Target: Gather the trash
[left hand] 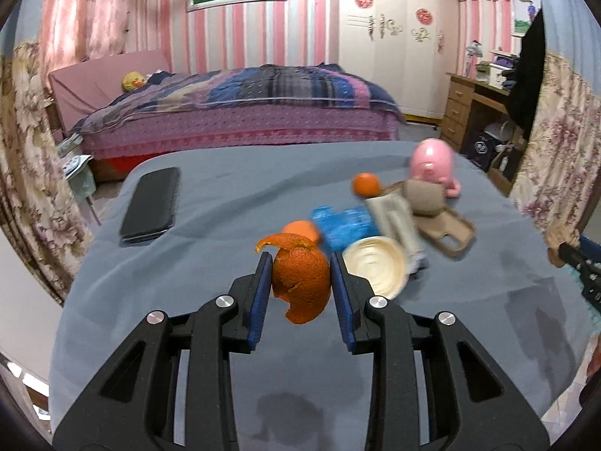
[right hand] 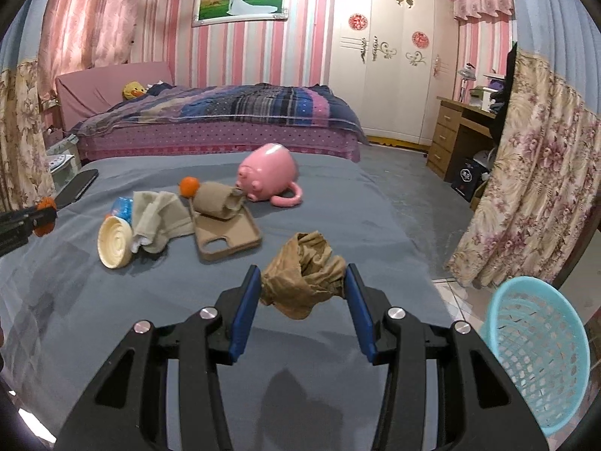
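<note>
On the grey tabletop (right hand: 338, 203), the near strip under both grippers lies bare. In the right wrist view, clutter crowds from ten to twelve o'clock: cream lid (right hand: 114, 242), rag (right hand: 159, 218), phone case (right hand: 229, 238), pink pig mug (right hand: 268, 176). A clear lane runs from one to three o'clock toward the blue basket (right hand: 541, 357), which stands off the edge. A black phone (left hand: 152, 205) lies alone at ten o'clock in the left wrist view.

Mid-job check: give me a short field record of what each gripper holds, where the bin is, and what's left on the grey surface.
left gripper: shut on curled orange peel
right gripper: shut on crumpled brown paper wad
bin: light blue plastic mesh basket, on floor right of the grey cloth-covered surface
still on surface: cream round lid, blue wrapper, whole orange, tan phone case, pink pig-shaped mug on its side
</note>
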Demonstrator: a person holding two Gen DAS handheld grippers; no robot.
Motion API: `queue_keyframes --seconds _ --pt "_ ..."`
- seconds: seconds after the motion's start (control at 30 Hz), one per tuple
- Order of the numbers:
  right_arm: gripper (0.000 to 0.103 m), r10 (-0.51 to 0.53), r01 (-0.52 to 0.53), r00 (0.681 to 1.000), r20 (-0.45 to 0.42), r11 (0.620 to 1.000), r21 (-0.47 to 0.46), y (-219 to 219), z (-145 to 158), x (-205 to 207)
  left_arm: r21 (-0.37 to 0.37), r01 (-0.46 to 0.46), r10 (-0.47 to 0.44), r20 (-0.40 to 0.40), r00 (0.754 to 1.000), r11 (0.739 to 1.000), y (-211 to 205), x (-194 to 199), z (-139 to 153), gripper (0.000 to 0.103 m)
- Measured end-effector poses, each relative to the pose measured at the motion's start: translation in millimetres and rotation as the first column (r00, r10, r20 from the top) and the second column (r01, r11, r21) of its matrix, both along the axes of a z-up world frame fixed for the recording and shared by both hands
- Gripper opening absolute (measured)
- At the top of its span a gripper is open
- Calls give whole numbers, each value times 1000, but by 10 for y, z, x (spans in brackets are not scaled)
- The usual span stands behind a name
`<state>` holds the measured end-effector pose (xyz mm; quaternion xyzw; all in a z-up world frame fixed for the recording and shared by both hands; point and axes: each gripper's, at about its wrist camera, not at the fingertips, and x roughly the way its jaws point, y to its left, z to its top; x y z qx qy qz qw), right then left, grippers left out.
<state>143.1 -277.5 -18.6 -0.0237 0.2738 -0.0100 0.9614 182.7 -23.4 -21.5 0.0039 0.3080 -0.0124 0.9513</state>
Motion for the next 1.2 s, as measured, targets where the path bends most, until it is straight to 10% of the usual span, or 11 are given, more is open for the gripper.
queue_keyframes --seconds 1.2 --pt "46 -357 357 932 59 934 10 -2210 51 -758 4 325 -325 29 945 946 -2410 -17 116 31"
